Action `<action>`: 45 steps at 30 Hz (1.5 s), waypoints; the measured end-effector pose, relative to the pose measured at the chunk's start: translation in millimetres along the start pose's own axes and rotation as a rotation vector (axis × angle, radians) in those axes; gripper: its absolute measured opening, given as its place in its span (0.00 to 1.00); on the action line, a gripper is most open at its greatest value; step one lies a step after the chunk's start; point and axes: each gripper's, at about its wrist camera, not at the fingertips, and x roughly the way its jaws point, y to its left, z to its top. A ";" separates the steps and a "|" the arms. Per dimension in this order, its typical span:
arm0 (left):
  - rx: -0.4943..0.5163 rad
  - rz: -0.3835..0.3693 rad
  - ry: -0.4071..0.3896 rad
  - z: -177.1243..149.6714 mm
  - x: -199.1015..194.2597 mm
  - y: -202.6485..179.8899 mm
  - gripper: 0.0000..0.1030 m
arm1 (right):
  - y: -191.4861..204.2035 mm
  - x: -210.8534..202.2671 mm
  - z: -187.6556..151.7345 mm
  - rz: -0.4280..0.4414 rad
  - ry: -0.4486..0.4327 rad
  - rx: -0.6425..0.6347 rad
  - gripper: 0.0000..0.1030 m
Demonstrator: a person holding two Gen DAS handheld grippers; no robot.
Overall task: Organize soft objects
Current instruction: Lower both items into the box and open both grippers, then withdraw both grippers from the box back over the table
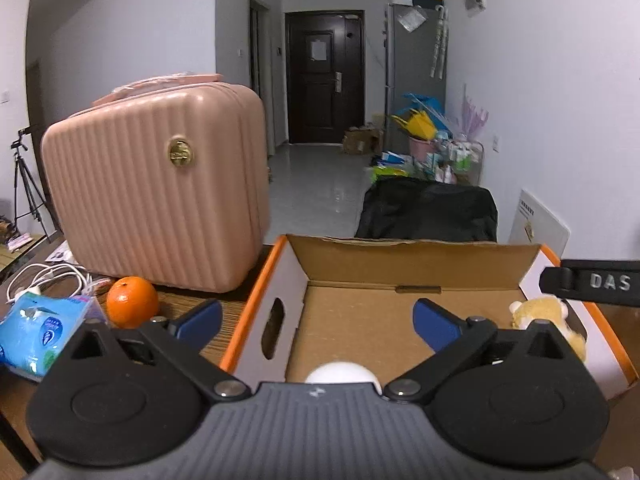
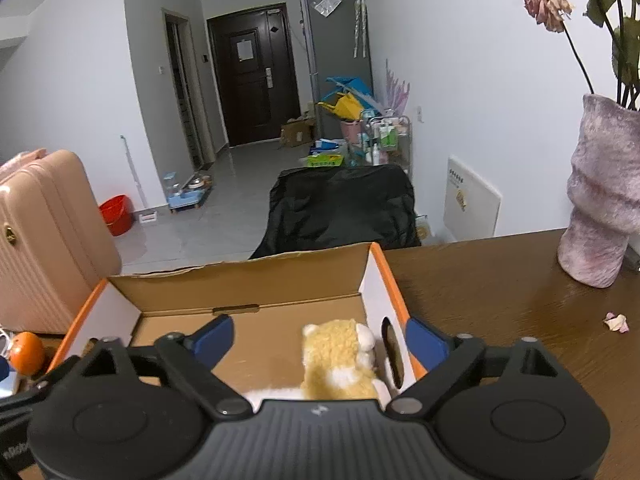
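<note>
Plush toy (image 2: 336, 360) tan, white patches; box (image 2: 256, 280) brown – orange-edged; suitcase (image 1: 160, 184) pink.

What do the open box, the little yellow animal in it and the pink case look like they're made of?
Box: corrugated cardboard, raw brown inside with a torn flap edge, white outside, orange rim. Yellow animal: plush fabric, with a fuzzy curly pile. Pink case: probably hard plastic, with a smooth ribbed shell, soft sheen and gold badge.

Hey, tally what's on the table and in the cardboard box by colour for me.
Orange: 1, the orange
Pink: 2, the suitcase and the vase
Blue: 1, the tissue pack
Yellow: 1, the plush toy in the box
White: 1, a round thing in the box
Total: 6
</note>
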 end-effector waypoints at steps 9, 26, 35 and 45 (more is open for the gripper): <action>0.003 -0.001 0.006 1.6 -3.0 1.1 1.00 | 5.1 -5.3 -3.1 0.007 -0.008 -0.021 1.00; -0.011 -0.023 -0.009 -1.4 -28.6 14.2 1.00 | -0.7 -46.4 -14.7 0.028 -0.058 -0.043 1.00; -0.011 -0.056 -0.030 -13.4 -61.5 27.3 1.00 | -10.2 -96.0 -29.3 0.037 -0.124 -0.061 1.00; -0.014 -0.105 -0.085 -30.0 -124.1 42.6 1.00 | -16.7 -164.4 -66.0 0.041 -0.177 -0.108 1.00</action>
